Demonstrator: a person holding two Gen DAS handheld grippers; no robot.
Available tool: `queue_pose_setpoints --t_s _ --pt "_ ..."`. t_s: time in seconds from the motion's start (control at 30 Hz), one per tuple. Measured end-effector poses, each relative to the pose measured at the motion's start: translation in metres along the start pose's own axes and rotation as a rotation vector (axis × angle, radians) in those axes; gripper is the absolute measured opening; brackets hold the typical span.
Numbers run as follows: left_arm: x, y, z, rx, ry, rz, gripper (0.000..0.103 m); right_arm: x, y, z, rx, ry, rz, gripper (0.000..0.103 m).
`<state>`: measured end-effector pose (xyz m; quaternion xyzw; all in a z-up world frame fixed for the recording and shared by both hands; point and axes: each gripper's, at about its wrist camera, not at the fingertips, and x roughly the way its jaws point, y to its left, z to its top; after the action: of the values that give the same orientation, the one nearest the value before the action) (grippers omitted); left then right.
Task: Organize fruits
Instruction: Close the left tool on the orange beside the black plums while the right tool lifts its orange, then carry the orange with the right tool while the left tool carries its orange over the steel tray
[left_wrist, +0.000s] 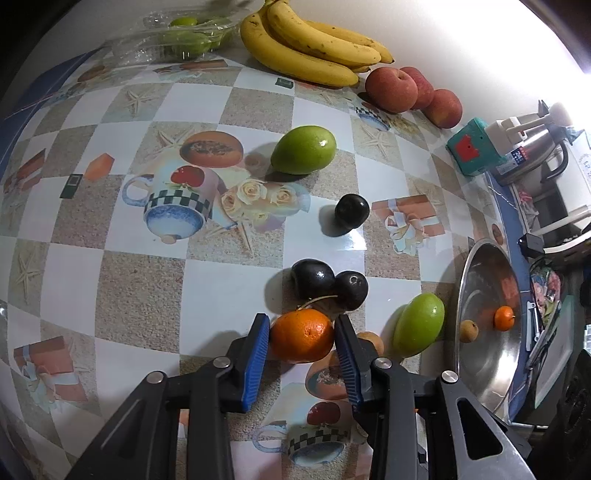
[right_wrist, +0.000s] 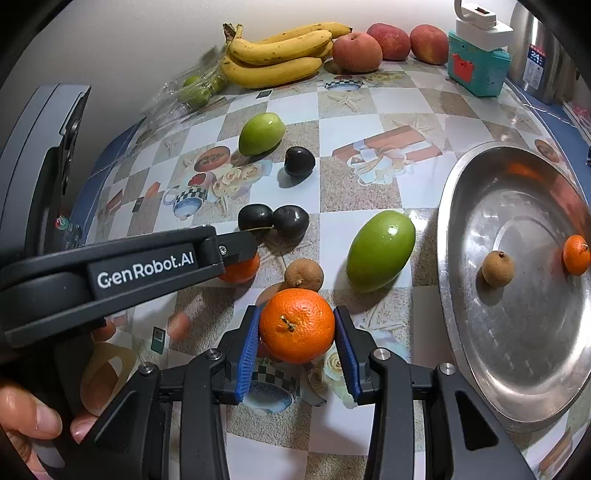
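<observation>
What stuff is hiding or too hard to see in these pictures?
- Left wrist view: a brown fruit, mostly hidden behind the left gripper finger.
- Right wrist view: the left gripper's orange, mostly covered by that gripper's arm.
- Both views: green fruits in the plastic bag, blurred by wrinkled plastic, uncountable.
- Right wrist view: thermos label, too small to read.

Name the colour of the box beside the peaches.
Teal box with a red patch; right wrist view.

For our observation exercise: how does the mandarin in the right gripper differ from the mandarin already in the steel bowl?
The mandarin in the right gripper is clamped between the blue pads, off the table; the mandarin in the steel bowl lies loose near the steel bowl's far wall. The first shows its stem end to the camera and has no neighbour; the second lies near a longan. Both are orange with pitted skin.
</observation>
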<state>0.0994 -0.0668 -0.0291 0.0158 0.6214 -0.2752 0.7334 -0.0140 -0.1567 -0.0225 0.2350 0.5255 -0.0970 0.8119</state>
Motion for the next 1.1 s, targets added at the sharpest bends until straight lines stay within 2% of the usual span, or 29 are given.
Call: queue_pose_setpoints --t_s 0.63,1.1 --pt "-0.024 0.005 0.002 -0.031 -0.057 0.001 0.039 -0.021 -0.016 0.005 0.067 -0.058 0.016 0.041" --pt "-0.036 -0.015 0.0 0.01 -0.09 -0.024 0.038 -0.061 -0.092 0.017 0.295 -0.174 -0.021 0.041"
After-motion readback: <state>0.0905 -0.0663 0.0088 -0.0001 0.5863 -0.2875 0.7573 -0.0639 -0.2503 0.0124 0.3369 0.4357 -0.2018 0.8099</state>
